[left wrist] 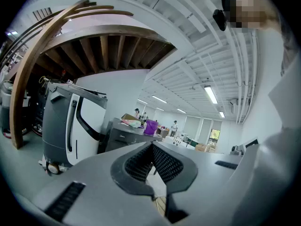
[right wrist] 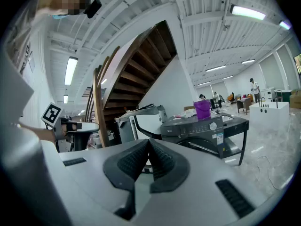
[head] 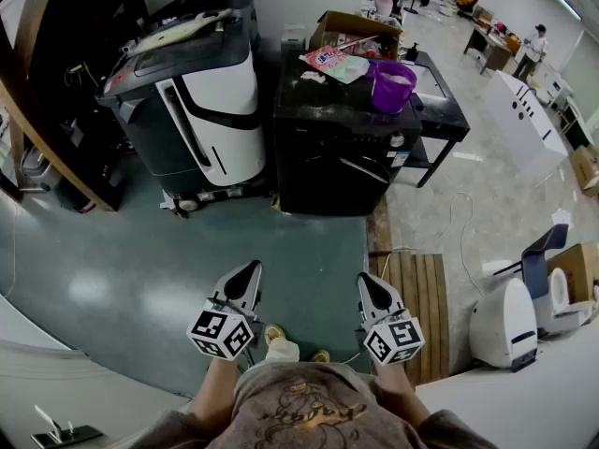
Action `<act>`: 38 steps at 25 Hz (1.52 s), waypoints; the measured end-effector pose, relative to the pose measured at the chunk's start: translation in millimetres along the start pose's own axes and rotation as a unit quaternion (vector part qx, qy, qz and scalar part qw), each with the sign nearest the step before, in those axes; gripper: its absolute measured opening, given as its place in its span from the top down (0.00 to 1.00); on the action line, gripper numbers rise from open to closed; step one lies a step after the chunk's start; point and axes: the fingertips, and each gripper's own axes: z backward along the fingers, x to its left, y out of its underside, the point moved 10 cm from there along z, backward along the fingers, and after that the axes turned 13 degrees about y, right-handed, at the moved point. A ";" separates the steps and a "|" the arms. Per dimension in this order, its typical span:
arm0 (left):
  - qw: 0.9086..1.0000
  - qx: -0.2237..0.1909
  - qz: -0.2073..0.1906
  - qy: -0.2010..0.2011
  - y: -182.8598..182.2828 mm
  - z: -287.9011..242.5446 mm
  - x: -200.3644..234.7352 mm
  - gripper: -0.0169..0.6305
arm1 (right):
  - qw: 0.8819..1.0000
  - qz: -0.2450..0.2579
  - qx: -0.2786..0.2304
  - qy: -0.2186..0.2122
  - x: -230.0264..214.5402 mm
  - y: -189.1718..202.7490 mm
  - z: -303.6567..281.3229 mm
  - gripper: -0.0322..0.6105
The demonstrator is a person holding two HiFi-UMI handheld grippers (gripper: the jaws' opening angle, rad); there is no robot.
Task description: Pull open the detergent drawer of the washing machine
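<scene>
Above green floor (head: 140, 269), left hand-held gripper (head: 251, 269) and right hand-held gripper (head: 363, 280) point level

The left gripper (head: 241, 286) and the right gripper (head: 371, 293) sit side by side, apart, both pointing forward and slightly downward. Each has its jaws pressed together at the tips, nothing between them. The forearms (head: 213, 396) extend behind them.
</scene>
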 end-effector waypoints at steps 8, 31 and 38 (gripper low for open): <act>1.000 -0.002 0.013 0.011 -4.2 -5.8 16.0 0.94 | 1.000 -0.009 -0.005 -0.002 10.4 -5.0 -18.1 0.95; 0.998 0.010 0.028 0.052 -20.5 -49.9 118.8 0.94 | 0.998 -0.053 -0.003 0.020 40.8 4.6 -115.1 0.95; 0.998 0.010 0.031 0.055 -26.0 -102.3 143.4 0.94 | 0.999 -0.050 0.001 0.015 10.8 -6.3 -163.6 0.95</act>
